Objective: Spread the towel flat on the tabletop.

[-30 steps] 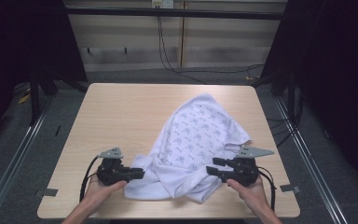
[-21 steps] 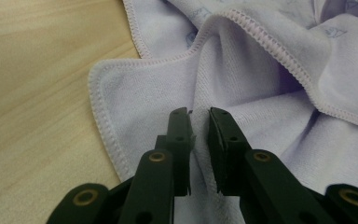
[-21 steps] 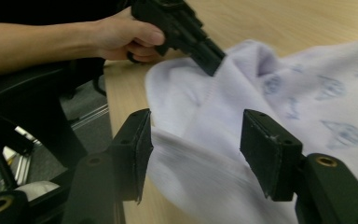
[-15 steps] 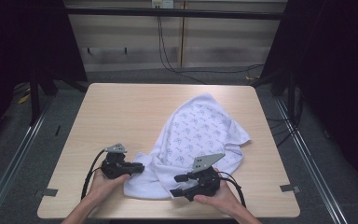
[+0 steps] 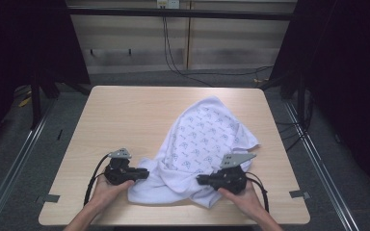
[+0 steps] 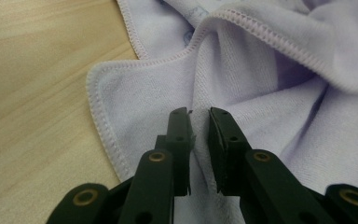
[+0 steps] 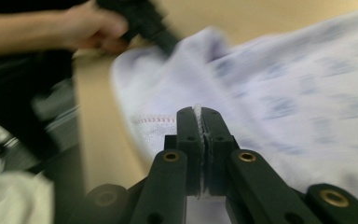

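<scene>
We work at a pale wooden bench (image 5: 125, 115) with rounded corners, standing on a grey floor between dark curtained sides, with a light panelled wall and hanging cables behind it.

From the high view we see the whole towel (image 5: 197, 149), a crumpled white cloth with a faint blue print, lying from mid-bench to the near edge, and both hands at its near corners. That view cannot show how the fingers stand; the gripper views do.

In the left gripper view, the left gripper (image 6: 199, 135) sits low over the plain, unprinted terry side of the towel, where a stitched hem curves round a corner just left of the fingers (image 6: 179, 140). A ridge of cloth rises into the narrow gap between them; the fingers are nearly together, and they seem to pinch that fold, though we cannot be sure that both pads press on it.

The right gripper view is blurred by motion. There the right gripper (image 7: 200, 140) has just been closing, and its fingers (image 7: 189, 140) are now clamped on a thin edge of towel that pokes out above their tips. A pink-stitched hem runs off to the left of them, the printed face spreads to their right, and beyond them we see the other hand with its gripper at the far corner of the cloth.

The towel looks soft and looped, lilac-white in close view, heaped in loose folds.
</scene>
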`<action>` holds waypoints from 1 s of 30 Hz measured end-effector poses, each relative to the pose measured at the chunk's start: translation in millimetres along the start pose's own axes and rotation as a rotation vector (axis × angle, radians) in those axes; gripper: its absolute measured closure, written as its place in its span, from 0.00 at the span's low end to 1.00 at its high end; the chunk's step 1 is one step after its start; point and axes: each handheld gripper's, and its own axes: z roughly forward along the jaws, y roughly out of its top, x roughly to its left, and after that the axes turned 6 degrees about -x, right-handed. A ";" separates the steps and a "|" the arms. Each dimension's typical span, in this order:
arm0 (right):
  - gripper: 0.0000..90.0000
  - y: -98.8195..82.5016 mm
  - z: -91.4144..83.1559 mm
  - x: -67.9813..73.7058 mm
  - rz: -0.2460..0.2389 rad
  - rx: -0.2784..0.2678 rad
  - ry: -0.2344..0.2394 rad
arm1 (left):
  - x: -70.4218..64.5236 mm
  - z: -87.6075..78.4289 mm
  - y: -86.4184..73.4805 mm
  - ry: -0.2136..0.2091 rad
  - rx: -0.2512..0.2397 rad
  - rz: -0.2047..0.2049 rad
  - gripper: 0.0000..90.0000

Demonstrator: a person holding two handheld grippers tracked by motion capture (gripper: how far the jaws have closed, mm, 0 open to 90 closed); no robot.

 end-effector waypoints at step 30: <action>0.96 -22.7 -51.1 -74.0 0.137 -0.049 -0.300 | 4.1 -11.8 -0.8 0.050 0.022 0.017 0.71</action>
